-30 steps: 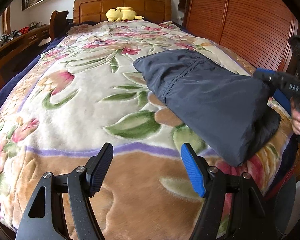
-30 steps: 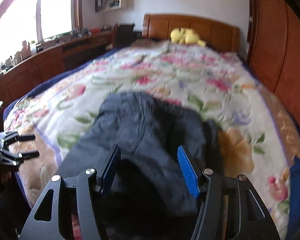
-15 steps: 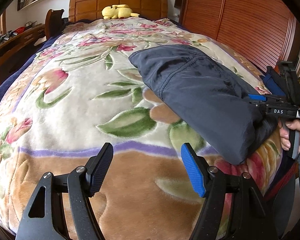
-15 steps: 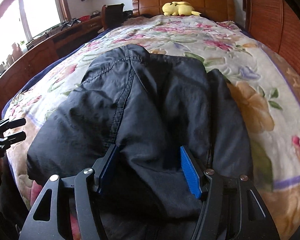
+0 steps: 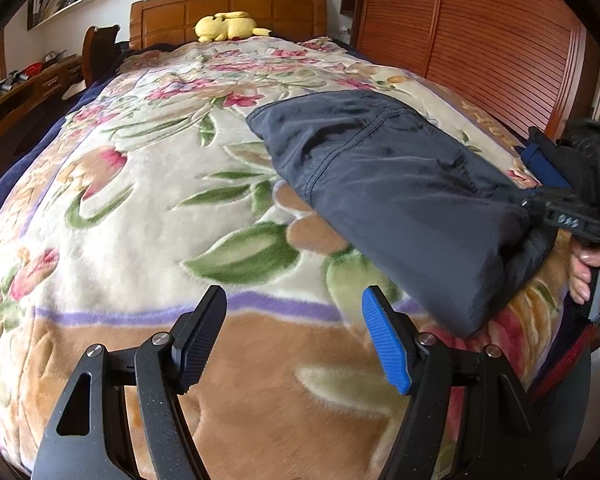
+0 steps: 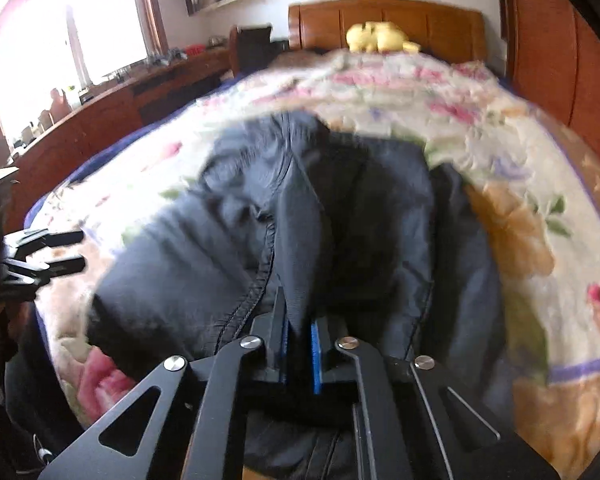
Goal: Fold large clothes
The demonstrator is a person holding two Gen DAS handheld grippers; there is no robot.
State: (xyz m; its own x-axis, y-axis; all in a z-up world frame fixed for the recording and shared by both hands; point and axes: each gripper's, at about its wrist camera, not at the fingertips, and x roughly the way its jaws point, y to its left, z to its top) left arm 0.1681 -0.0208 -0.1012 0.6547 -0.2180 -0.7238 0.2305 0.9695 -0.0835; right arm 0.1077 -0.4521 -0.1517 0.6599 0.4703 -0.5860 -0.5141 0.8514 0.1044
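Note:
A dark navy garment (image 5: 396,184) lies folded on the right side of the floral bed blanket (image 5: 148,208), near the foot. My right gripper (image 6: 298,320) is shut on a pinched ridge of the garment (image 6: 300,240) at its near end. That gripper also shows at the right edge of the left wrist view (image 5: 564,216), with a hand under it. My left gripper (image 5: 292,336) is open and empty above the blanket's tan border, to the left of the garment. It shows at the left edge of the right wrist view (image 6: 48,256).
A yellow plush toy (image 5: 228,26) lies by the wooden headboard (image 5: 228,4). Slatted wooden wardrobe doors (image 5: 480,40) run along the bed's right side. A wooden desk (image 6: 112,120) with small items stands under the window on the left.
My right gripper has closed from open onto a fold of the navy garment's near end. My left gripper has stayed open over the blanket.

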